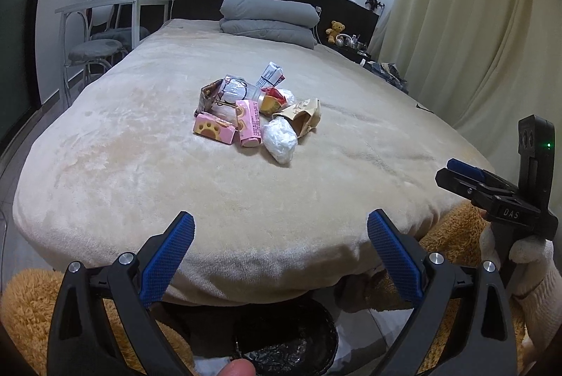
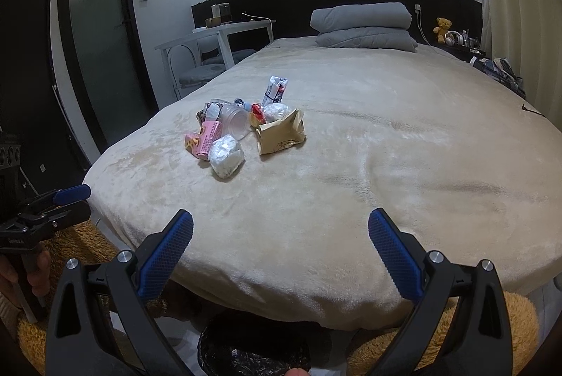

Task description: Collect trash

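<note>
Left wrist view shows the left gripper (image 1: 281, 228) with its blue fingers spread wide, holding nothing, at the foot of the bed (image 1: 140, 172). On the beige blanket, well ahead, sits the trash pile (image 1: 256, 116): pink cartons, a crumpled white bag, a brown paper bag, all touching. Just below the bed edge stands a bin (image 1: 291, 344) lined in black. The right gripper (image 2: 281, 228) is likewise spread and empty, the pile (image 2: 242, 130) ahead to its left
</note>
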